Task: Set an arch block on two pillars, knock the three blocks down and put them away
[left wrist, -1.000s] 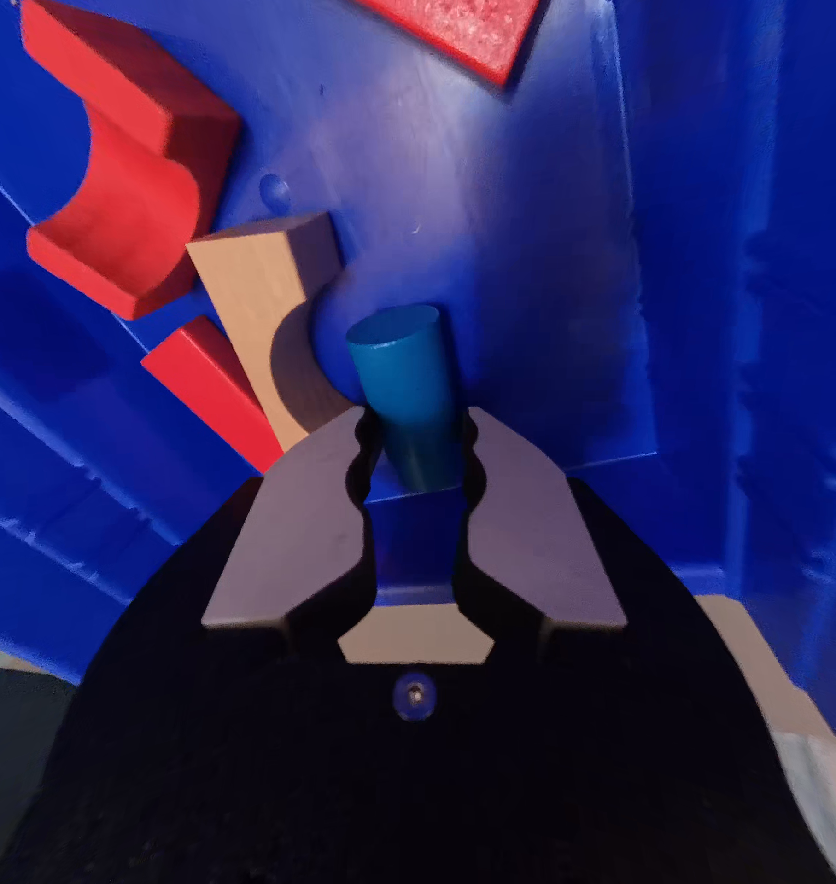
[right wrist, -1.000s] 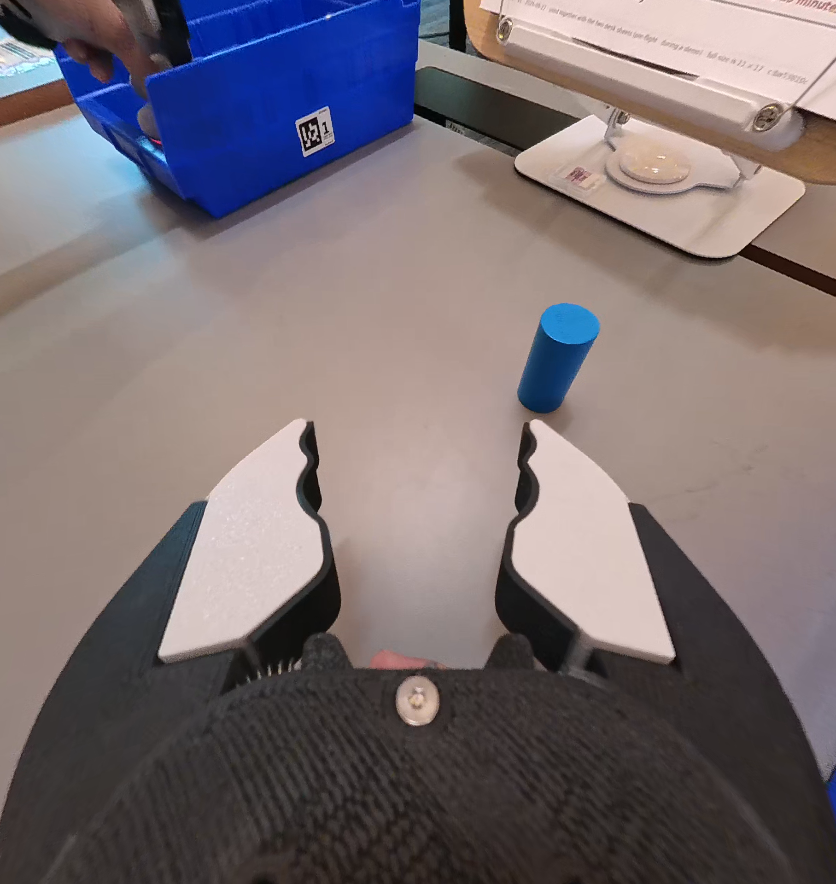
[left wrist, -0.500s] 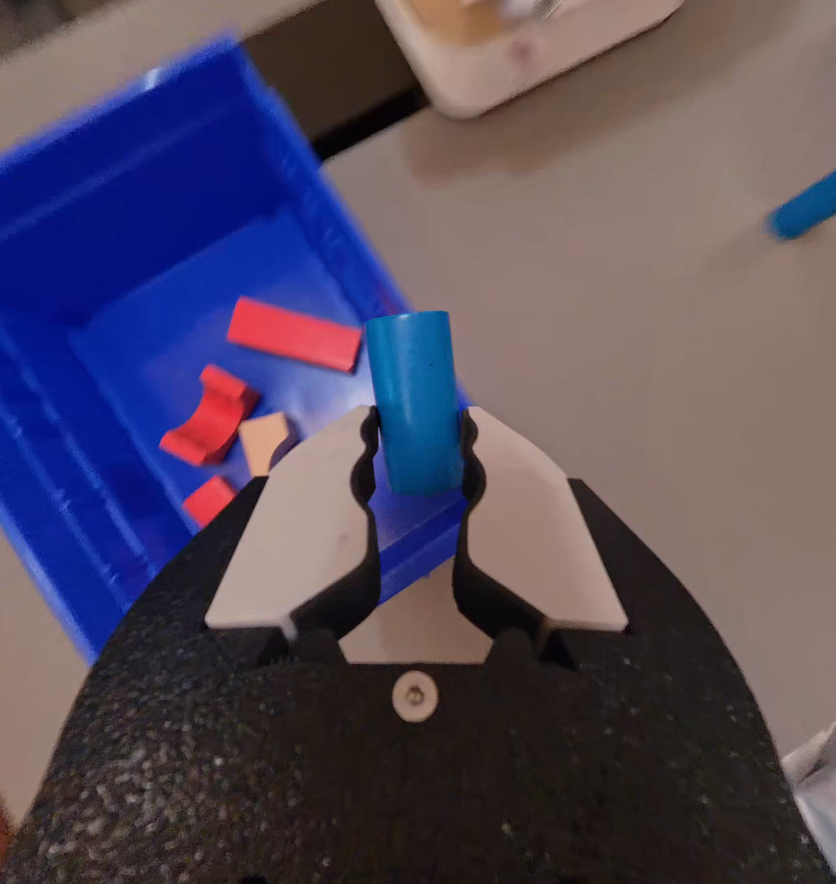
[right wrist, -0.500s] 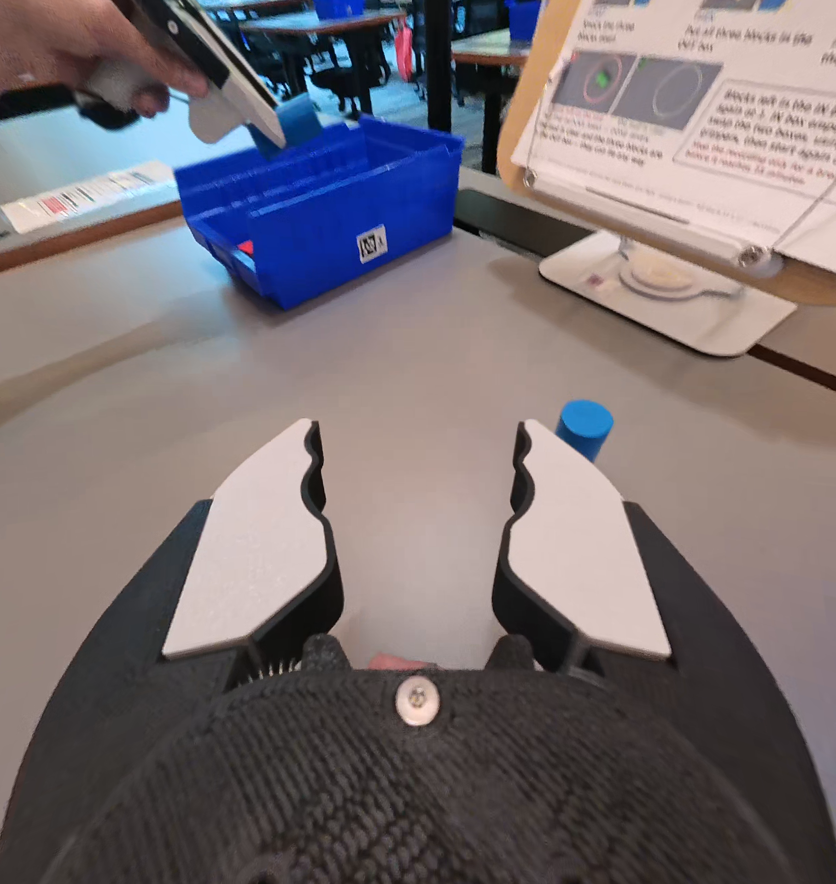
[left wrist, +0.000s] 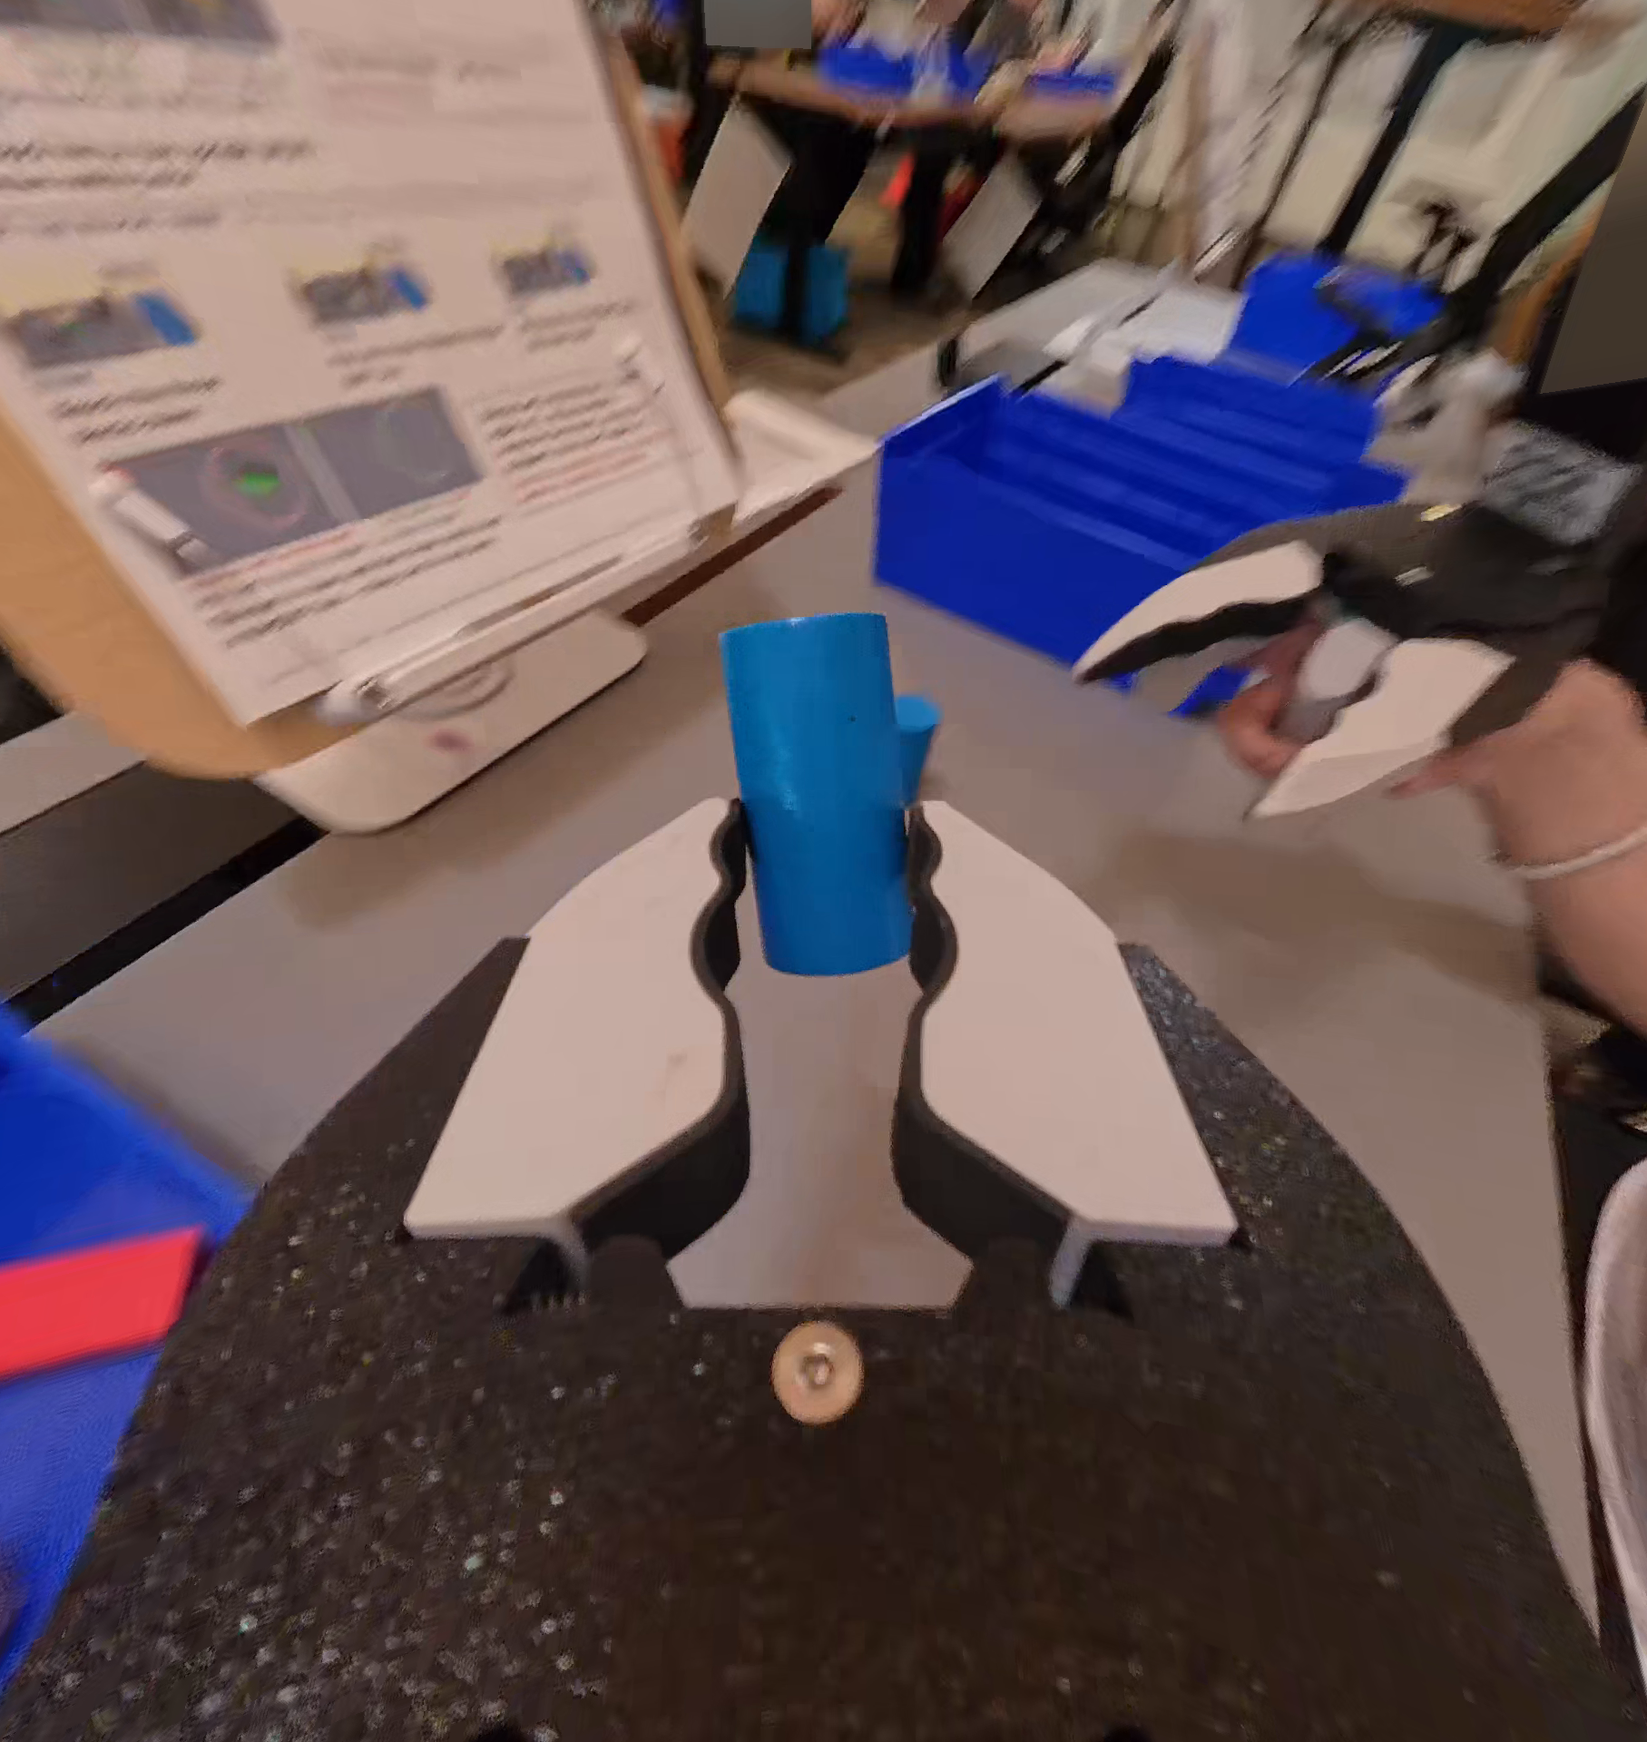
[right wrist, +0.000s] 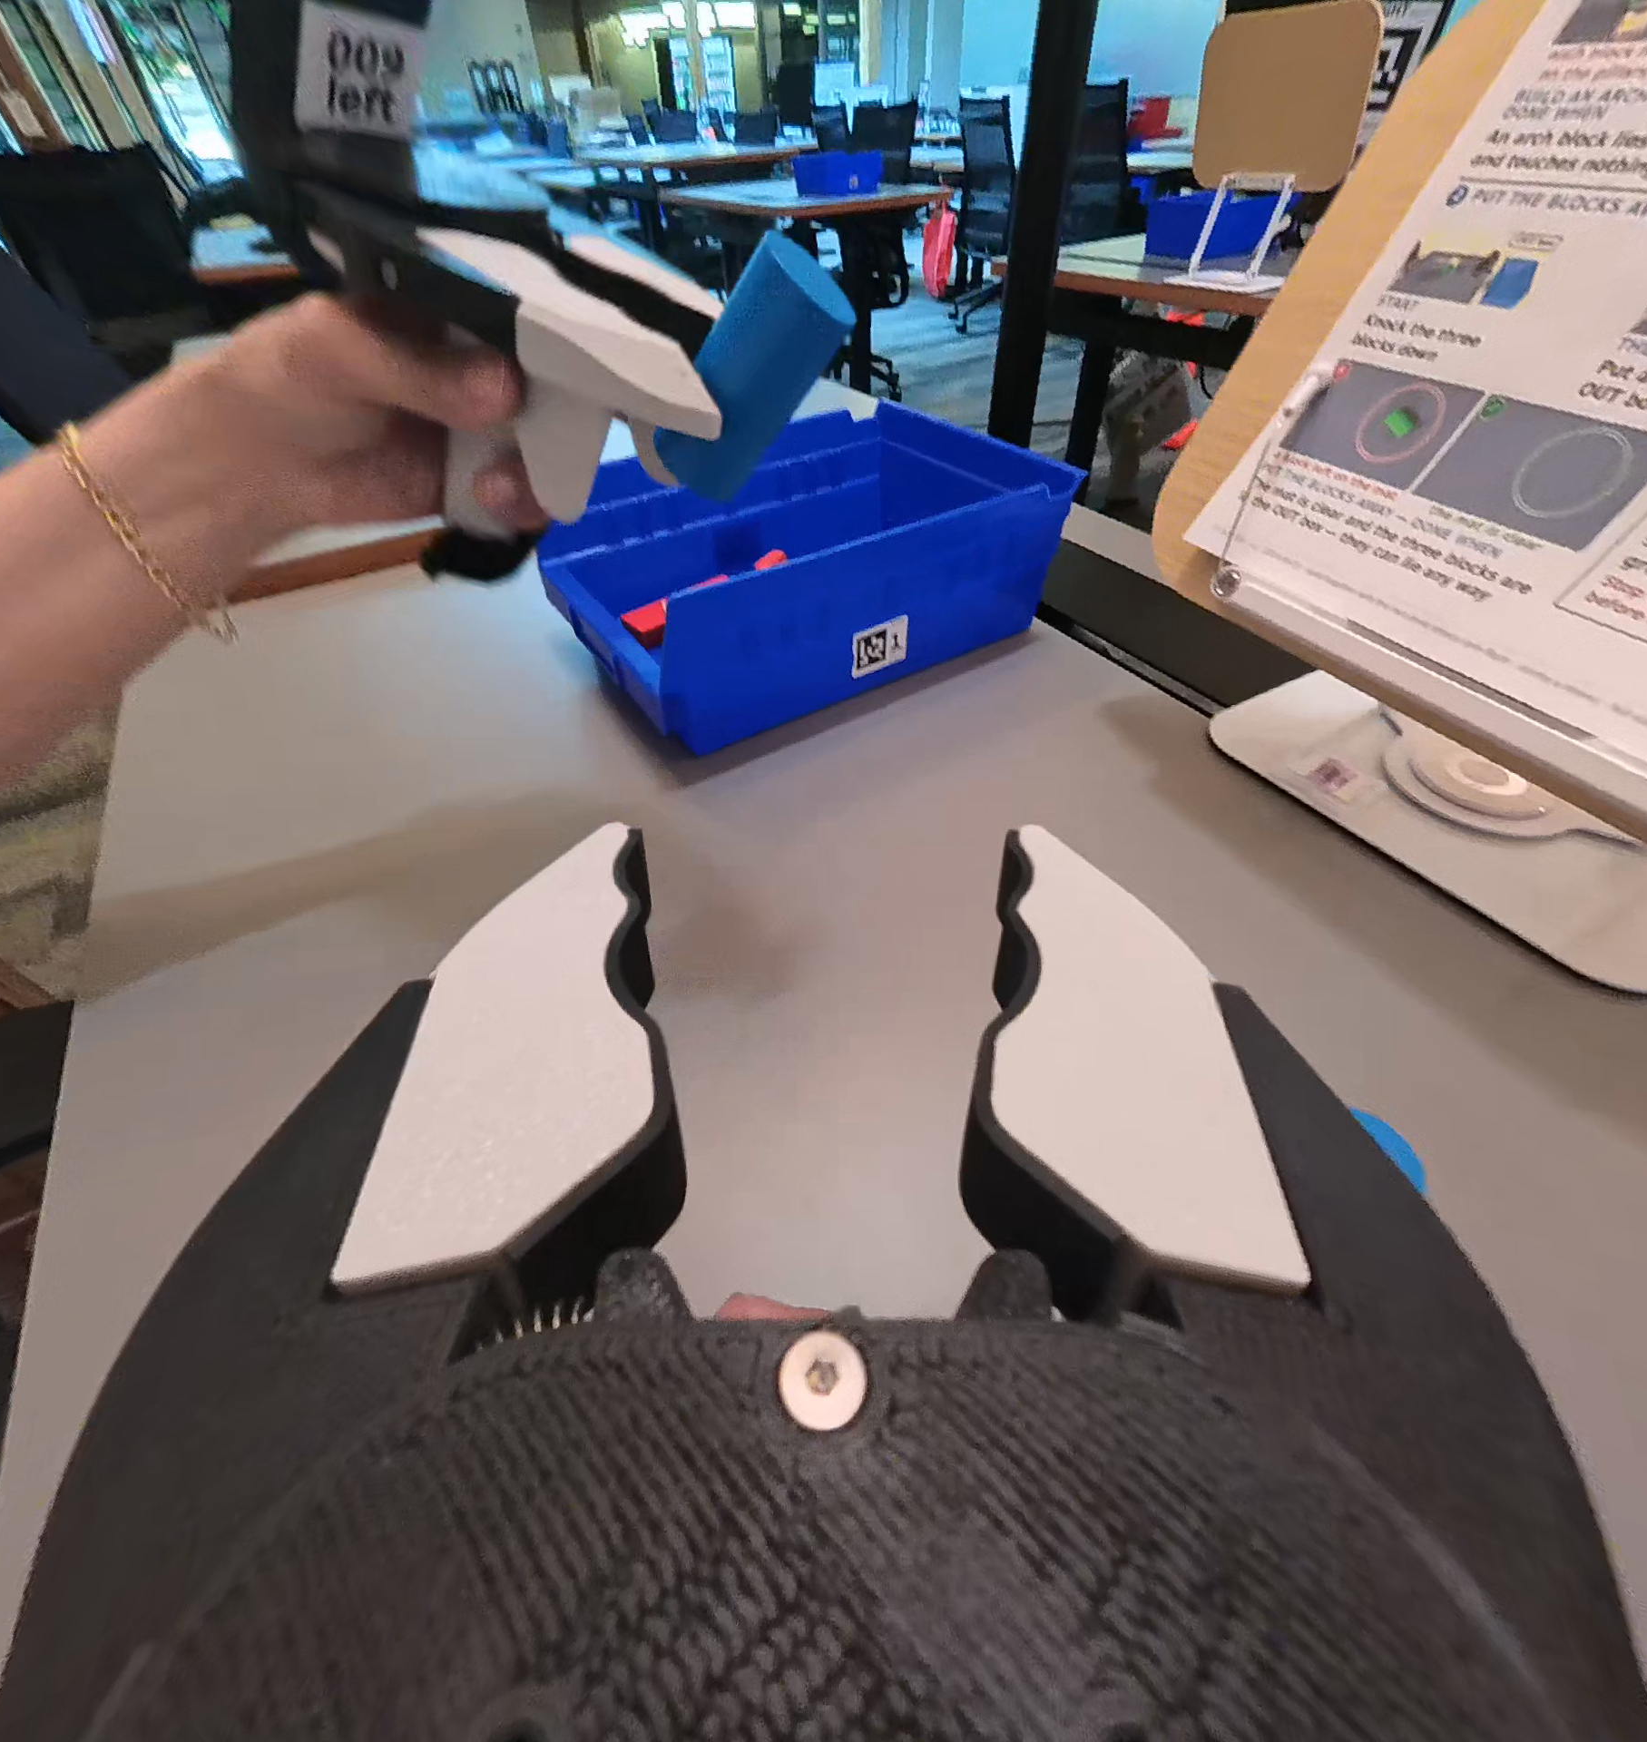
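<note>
Blue cylinder [left wrist: 815,801] pinched between left gripper [left wrist: 824,881] jaws by lower half, aloft above bench [left wrist: 1130,895], tilted. Grip shallow: could slip, drop, roll. Right gripper [right wrist: 824,928] jaws wide, empty; second cylinder [right wrist: 1394,1159] just right of them, could be knocked over.

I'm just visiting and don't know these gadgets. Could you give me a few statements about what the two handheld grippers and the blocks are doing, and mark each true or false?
1. The left gripper is clamped on a blue cylinder. True.
2. The right gripper holds a red block. False: it is open and empty.
3. Red blocks lie in the blue bin. True.
4. The held cylinder rests on the table. False: it is in the air, tilted.
5. A second blue cylinder stands on the table. True.
</note>
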### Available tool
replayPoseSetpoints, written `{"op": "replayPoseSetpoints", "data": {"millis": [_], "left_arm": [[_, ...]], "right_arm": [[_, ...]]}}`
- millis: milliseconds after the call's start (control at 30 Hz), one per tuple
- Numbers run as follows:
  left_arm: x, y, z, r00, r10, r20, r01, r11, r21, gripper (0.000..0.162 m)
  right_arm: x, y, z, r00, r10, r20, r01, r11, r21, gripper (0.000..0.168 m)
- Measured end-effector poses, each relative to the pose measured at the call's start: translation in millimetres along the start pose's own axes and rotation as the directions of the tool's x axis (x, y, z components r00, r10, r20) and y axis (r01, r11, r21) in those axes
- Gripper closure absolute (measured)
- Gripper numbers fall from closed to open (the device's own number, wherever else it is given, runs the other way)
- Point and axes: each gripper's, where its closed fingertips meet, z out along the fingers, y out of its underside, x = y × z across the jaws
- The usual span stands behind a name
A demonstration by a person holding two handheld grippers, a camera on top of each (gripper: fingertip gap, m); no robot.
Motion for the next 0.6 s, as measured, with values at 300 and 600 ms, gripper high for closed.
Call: {"op": "replayPoseSetpoints", "data": {"millis": [300,600], "left_arm": [[70,-9,26,0.974,0.110,-0.199,-0.054,0.962,0.268,0.130],[97,-32,27,0.955,0.040,-0.292,0.102,0.884,0.456,0.130]], "right_arm": [[-12,-40,6,0.995,0.069,0.066,-0.080,0.982,0.169,0.107],[-28,-43,23,0.995,0.065,0.076,-0.082,0.965,0.250,0.118]]}}
